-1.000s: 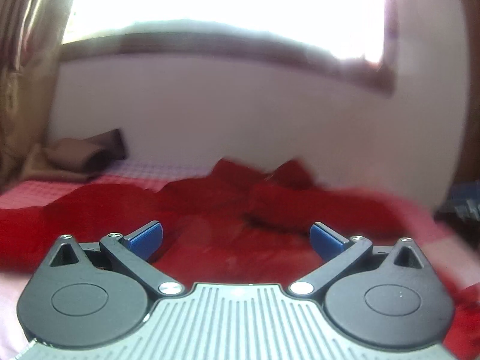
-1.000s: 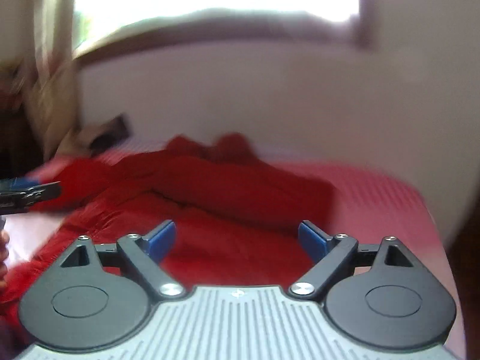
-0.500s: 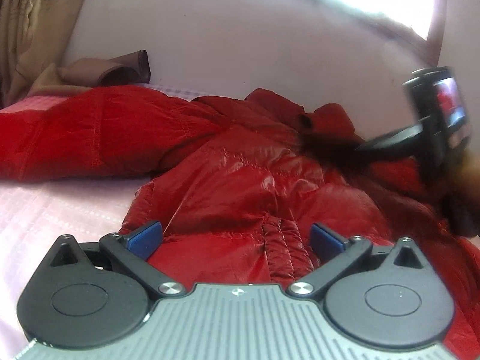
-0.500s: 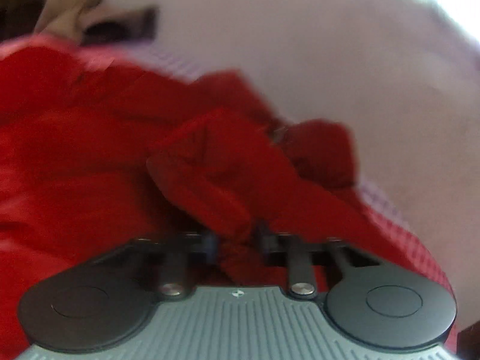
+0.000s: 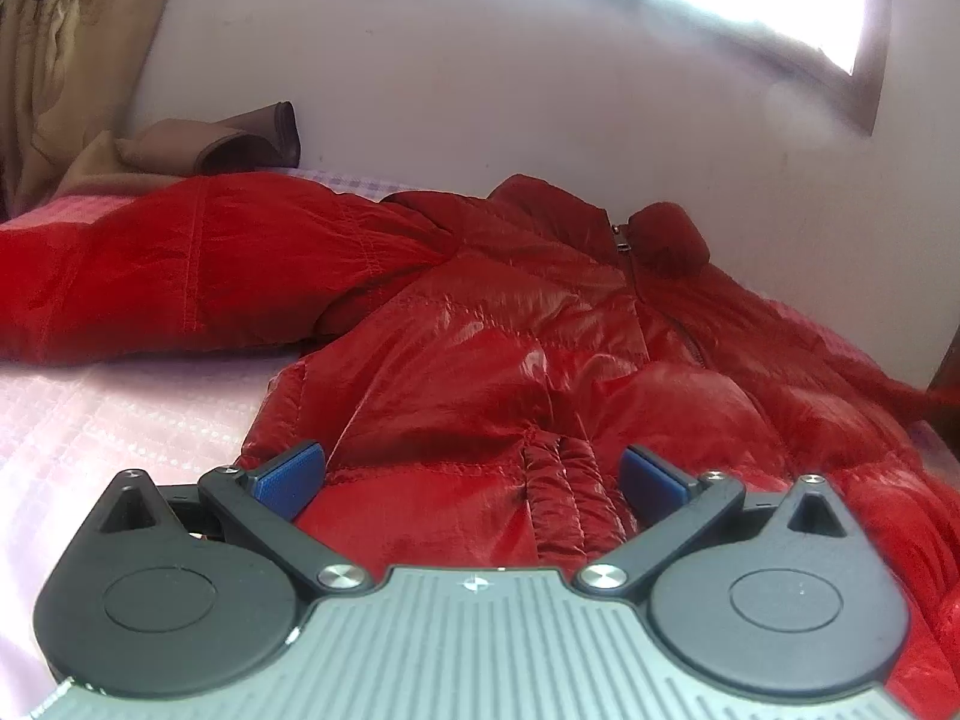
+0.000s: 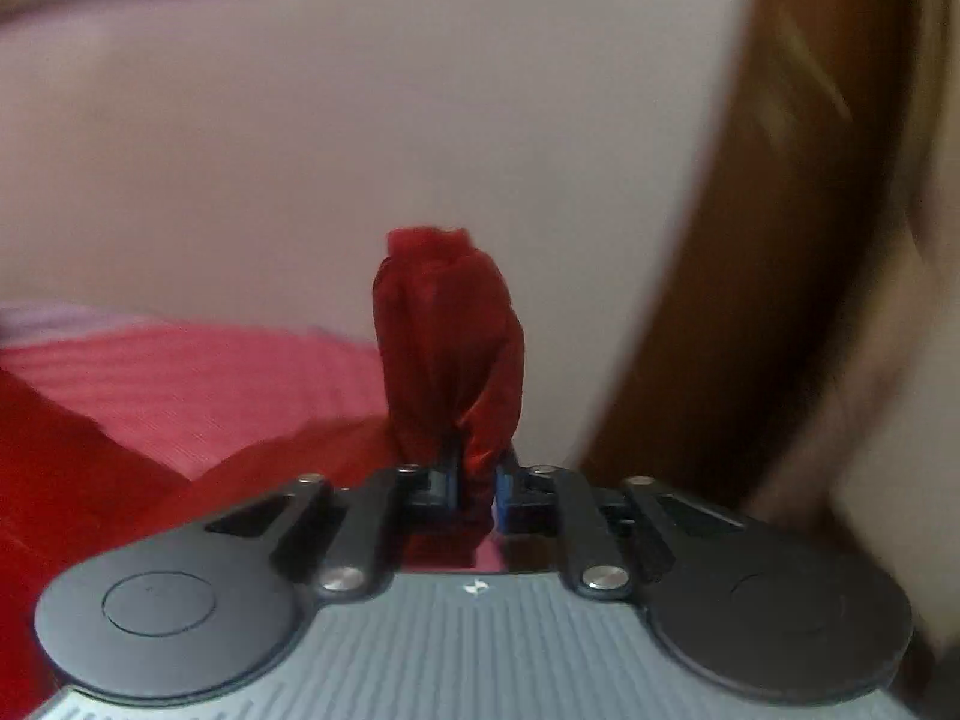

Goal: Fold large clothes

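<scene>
The right gripper (image 6: 477,483) pinches a bunched fold of the red jacket (image 5: 540,360) between its blue pads, though its jaws are easing apart at this moment; the cloth stands up from the pads in a dark red wad (that view is smeared with motion, so finer detail is lost). Behind it lie a pink bedsheet (image 6: 198,390), a pale wall and a brown wooden frame at the right edge.

The left gripper (image 5: 471,477) is spread wide, its blue pads (image 5: 288,477) apart and pressing on nothing, poised just over the jacket's quilted hem. The jacket lies spread across the bed, its front up, zipper (image 5: 624,240) running toward the collar near the wall, one sleeve (image 5: 180,276) stretched out to the left. Beyond the sleeve sits a brown folded cloth (image 5: 234,138) beside a tan curtain (image 5: 60,60).
</scene>
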Demonstrator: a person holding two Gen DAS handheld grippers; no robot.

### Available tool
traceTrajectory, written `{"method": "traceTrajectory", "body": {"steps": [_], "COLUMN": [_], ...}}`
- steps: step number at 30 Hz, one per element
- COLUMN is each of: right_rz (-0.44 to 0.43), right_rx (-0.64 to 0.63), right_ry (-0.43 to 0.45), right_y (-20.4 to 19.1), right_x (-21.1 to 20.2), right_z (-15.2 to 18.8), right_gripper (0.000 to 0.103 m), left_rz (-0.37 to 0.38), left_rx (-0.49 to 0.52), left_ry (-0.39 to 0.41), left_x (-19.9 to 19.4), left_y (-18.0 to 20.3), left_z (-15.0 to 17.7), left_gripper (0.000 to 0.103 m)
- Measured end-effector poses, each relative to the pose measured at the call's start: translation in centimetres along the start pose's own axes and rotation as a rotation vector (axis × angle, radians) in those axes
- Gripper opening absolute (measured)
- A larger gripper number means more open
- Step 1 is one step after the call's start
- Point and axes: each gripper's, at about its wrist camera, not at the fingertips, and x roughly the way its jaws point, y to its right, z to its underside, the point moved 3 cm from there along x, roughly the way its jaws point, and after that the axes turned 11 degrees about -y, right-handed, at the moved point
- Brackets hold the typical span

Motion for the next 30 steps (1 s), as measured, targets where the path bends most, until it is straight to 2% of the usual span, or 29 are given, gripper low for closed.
{"method": "traceTrajectory", "body": {"steps": [1, 4, 5, 6, 7, 8, 9, 10, 11, 15, 18, 20, 22, 24, 25, 28, 30], "right_rz": [-0.017, -0.155, -0.228, -0.343, -0.452, -0.555, -0.637, -0.704, -0.752, -0.823, -0.882, -0.907, -0.881, -0.916, -0.913, -0.890, -0.897], "right_rx": [0.056, 0.194, 0.212, 0.217, 0.203, 0.185, 0.169, 0.142, 0.107, 0.017, -0.011, -0.026, -0.063, -0.065, -0.058, -0.091, -0.080], "right_ry": [-0.020, -0.034, -0.036, -0.044, -0.061, -0.080, -0.101, -0.121, -0.134, -0.195, -0.254, -0.245, -0.216, -0.233, -0.245, -0.235, -0.237], "right_y": [1.6, 4.1, 4.1, 3.8, 3.3, 2.8, 2.1, 1.4, 0.6, -2.1, -3.6, -4.3, -6.2, -6.9, -6.5, -7.6, -7.9], "right_x": [0.5, 0.0, -1.0, -2.4, -3.7, -5.0, -6.3, -7.6, -8.7, -11.6, -12.1, -11.9, -12.7, -13.1, -13.4, -13.0, -12.8], "right_z": [1.2, 5.6, 7.0, 8.8, 10.5, 12.2, 14.0, 16.0, 17.6, 22.3, 24.7, 25.7, 25.0, 25.1, 25.6, 25.4, 25.2], "right_gripper": [0.029, 0.034, 0.035, 0.035, 0.041, 0.058, 0.069, 0.086, 0.089, 0.089, 0.089, 0.089, 0.088, 0.056, 0.046, 0.041, 0.042], "left_rz": [0.001, 0.011, 0.017, 0.023, 0.035, 0.045, 0.052, 0.059, 0.060, 0.043, 0.028, 0.026, 0.038, 0.091, 0.099, 0.140, 0.179], "left_rx": [0.007, 0.025, 0.030, 0.032, 0.034, 0.035, 0.035, 0.030, 0.024, 0.020, 0.016, -0.010, -0.034, -0.057, -0.059, -0.076, -0.069], "left_ry": [-0.005, -0.021, -0.030, -0.038, -0.046, -0.052, -0.053, -0.051, -0.051, -0.058, -0.119, -0.149, -0.196, -0.256, -0.283, -0.339, -0.329], "left_x": [0.0, 0.1, 0.1, -0.1, -0.5, -0.9, -1.4, -2.2, -2.9, -6.4, -8.6, -9.9, -10.9, -11.2, -11.1, -10.6, -10.7], "left_y": [0.1, 0.5, 0.5, 0.6, 0.5, 0.5, 0.4, 0.1, -0.1, -1.7, -3.7, -5.2, -6.5, -7.2, -7.4, -7.6, -7.2], "left_z": [-0.1, -0.5, -0.7, -0.8, -1.0, -1.2, -1.3, -1.4, -1.5, -1.6, -0.6, 0.6, 2.0, 3.3, 3.9, 5.6, 6.0], "left_gripper": [0.103, 0.103, 0.103, 0.103, 0.103, 0.103, 0.103, 0.103, 0.103, 0.103, 0.103, 0.103, 0.103, 0.103, 0.102, 0.100, 0.100]}}
